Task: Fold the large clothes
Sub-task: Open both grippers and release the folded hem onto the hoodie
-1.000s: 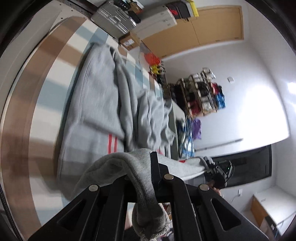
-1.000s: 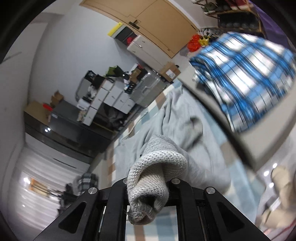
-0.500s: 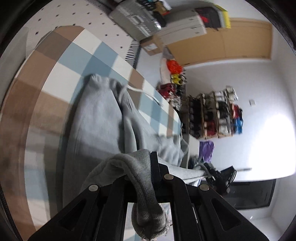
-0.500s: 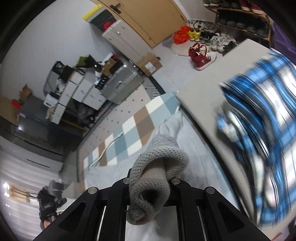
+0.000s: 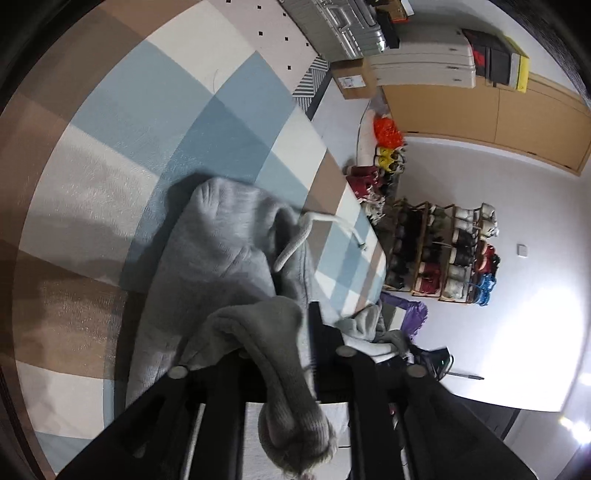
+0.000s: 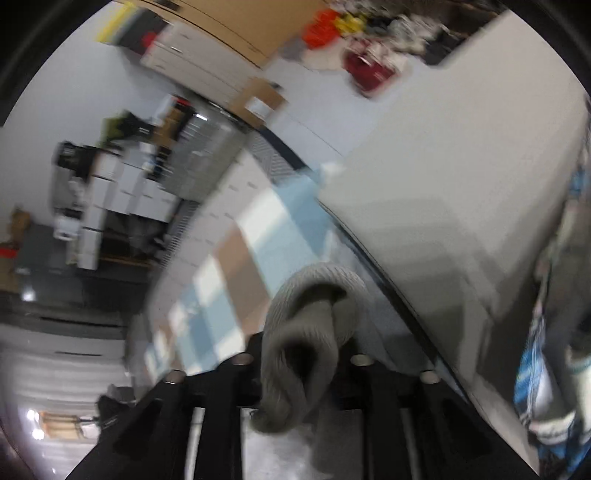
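A grey sweat garment (image 5: 221, 251) lies on the checked rug (image 5: 147, 129), its white drawstring (image 5: 321, 219) trailing off the far end. My left gripper (image 5: 280, 332) hovers low over it. Its jaws are opening, though a ribbed grey cuff (image 5: 291, 424) still sits pinched between them and hangs toward the camera. In the blurred right wrist view, my right gripper (image 6: 303, 343) has its jaws opening too. The second ribbed cuff (image 6: 306, 314) lies loose between them as a slack loop. The right gripper also shows small and dark in the left view (image 5: 432, 360).
A pale raised slab (image 6: 443, 184) runs along the rug's right edge, with blue checked cloth (image 6: 532, 369) on it. Beyond the rug stand a silver suitcase (image 5: 332, 26), a cardboard box (image 5: 351, 79), a shoe rack (image 5: 443, 251) and wooden cupboard doors (image 5: 498, 110).
Both grippers carried their cuffs forward and down over the garment toward its drawstring end. The jaws have widened, and the right cuff has sprung into a looser loop.
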The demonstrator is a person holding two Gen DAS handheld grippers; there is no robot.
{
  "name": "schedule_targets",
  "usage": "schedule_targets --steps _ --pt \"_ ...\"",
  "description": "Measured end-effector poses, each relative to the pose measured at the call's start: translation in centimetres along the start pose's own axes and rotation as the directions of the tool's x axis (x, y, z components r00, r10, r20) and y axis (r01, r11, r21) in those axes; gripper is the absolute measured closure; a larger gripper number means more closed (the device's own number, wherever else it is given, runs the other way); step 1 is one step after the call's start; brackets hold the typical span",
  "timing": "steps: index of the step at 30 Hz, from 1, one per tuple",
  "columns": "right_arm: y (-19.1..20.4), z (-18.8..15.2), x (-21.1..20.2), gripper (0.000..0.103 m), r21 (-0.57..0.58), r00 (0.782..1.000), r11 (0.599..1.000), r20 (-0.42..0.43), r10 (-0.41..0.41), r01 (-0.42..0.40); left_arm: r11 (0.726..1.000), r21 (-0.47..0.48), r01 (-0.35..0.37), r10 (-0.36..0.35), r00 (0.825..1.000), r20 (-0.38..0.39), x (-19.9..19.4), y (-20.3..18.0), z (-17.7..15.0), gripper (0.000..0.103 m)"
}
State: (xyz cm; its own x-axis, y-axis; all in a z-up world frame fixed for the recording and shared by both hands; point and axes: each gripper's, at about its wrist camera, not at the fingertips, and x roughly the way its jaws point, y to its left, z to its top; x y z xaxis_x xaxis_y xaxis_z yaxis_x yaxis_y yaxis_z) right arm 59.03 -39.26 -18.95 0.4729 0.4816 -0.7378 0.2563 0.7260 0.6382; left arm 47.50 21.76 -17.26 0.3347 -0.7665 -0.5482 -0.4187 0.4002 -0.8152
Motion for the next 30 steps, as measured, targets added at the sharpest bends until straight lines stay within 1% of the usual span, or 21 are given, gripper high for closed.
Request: schedule_targets --steps 1,2,3,4,5,6,7,8,9,10,12,13,14,17,18,20,23,25,27,29,30 --pt "0.4 0.2 -1.3 0.027 -0.025 0.998 1.000 0.062 0.020 -0.018 1.000 0.017 0.008 -0.008 1.000 0.021 -0.8 -0.4 -0.3 0.072" --pt "0.6 0.3 -2.6 0.006 -0.038 0.992 0.999 0.121 0.031 -0.026 0.999 0.031 0.018 -0.021 0.996 0.084 -2.2 -0.9 -0.5 0.053" --pt "0.8 0.2 -4.8 0.002 -0.052 0.977 0.998 0.207 0.057 -0.047 0.999 0.038 0.036 -0.041 0.988 0.146 -3.5 -1.2 -0.5 0.047" --pt "0.8 0.0 -6.0 0.002 -0.065 0.967 0.996 0.240 0.081 -0.067 0.997 0.042 0.066 -0.074 0.972 0.224 -5.3 -1.5 -0.7 0.041" --pt "1.0 -0.2 -6.7 0.002 -0.078 0.965 0.994 0.246 0.093 -0.076 0.996 0.043 0.082 -0.091 0.952 0.292 -6.9 -1.6 -0.9 0.035" --pt "1.4 -0.5 -7.4 0.002 -0.101 0.967 0.992 0.237 0.093 -0.071 0.996 0.046 0.075 -0.086 0.940 0.330 -8.0 -1.6 -1.3 0.032" --pt "2.0 -1.1 -8.0 0.002 -0.134 0.970 0.990 0.231 0.077 -0.047 0.997 0.057 0.053 -0.070 0.933 0.353 -8.8 -1.8 -2.1 0.031" --pt "2.9 -1.9 -8.4 0.002 -0.187 0.973 0.982 0.228 0.047 -0.004 0.996 0.081 0.024 -0.051 0.935 0.350 -9.2 -2.0 -3.1 0.031" --pt "4.3 -3.3 -8.7 0.002 -0.284 0.976 0.957 0.218 0.003 0.060 0.995 0.096 0.004 -0.037 0.940 0.338 -9.0 -2.0 -3.8 0.031" --pt "5.3 -4.3 -8.5 0.002 -0.347 0.978 0.933 0.209 -0.017 0.090 0.994 0.110 -0.017 -0.019 0.946 0.323 -8.6 -2.0 -4.7 0.030" --pt "7.9 -7.9 -7.8 0.002 -0.522 0.977 0.833 0.191 -0.096 0.184 0.985 0.160 -0.059 0.015 0.964 0.267 -6.7 -2.1 -6.8 0.030" --pt "8.7 -8.9 -7.5 0.002 -0.569 0.975 0.796 0.186 -0.120 0.207 0.978 0.192 -0.087 0.042 0.973 0.226 -5.5 -2.1 -7.9 0.030" --pt "9.8 -10.8 -6.6 0.002 -0.637 0.970 0.732 0.180 -0.161 0.239 0.967 0.226 -0.120 0.080 0.981 0.175 -3.9 -2.4 -9.0 0.030" --pt "11.3 -14.1 -3.3 0.002 -0.744 0.949 0.599 0.161 -0.270 0.296 0.932 0.334 -0.143 0.143 0.989 0.023 0.4 -3.3 -11.2 0.030" --pt "12.0 -15.1 -1.7 0.002 -0.770 0.943 0.565 0.141 -0.301 0.296 0.929 0.347 -0.129 0.136 0.991 0.004 1.4 -3.8 -11.6 0.030" --pt "12.4 -15.7 0.4 0.002 -0.785 0.940 0.548 0.124 -0.319 0.289 0.929 0.357 -0.101 0.120 0.992 -0.034 3.6 -4.7 -12.1 0.030" --pt "13.0 -15.4 4.2 0.002 -0.771 0.931 0.566 0.092 -0.354 0.291 0.940 0.340 -0.036 0.086 0.987 -0.133 7.8 -5.4 -11.1 0.031" --pt "12.9 -14.9 6.6 0.002 -0.766 0.913 0.561 0.079 -0.401 0.313 0.946 0.318 -0.062 0.109 0.985 -0.132 9.5 -5.7 -9.6 0.031" --pt "13.0 -14.7 8.6 0.002 -0.775 0.890 0.535 0.077 -0.450 0.337 0.956 0.286 -0.060 0.103 0.985 -0.139 10.4 -5.8 -8.2 0.031" --pt "13.5 -14.2 10.1 0.002 -0.797 0.879 0.493 0.096 -0.468 0.349 0.967 0.249 -0.052 0.085 0.989 -0.124 11.0 -5.6 -7.1 0.031" --pt "13.6 -13.9 10.4 0.002 -0.802 0.879 0.486 0.098 -0.467 0.348 0.968 0.243 -0.064 0.095 0.988 -0.120 11.3 -5.7 -6.5 0.031"
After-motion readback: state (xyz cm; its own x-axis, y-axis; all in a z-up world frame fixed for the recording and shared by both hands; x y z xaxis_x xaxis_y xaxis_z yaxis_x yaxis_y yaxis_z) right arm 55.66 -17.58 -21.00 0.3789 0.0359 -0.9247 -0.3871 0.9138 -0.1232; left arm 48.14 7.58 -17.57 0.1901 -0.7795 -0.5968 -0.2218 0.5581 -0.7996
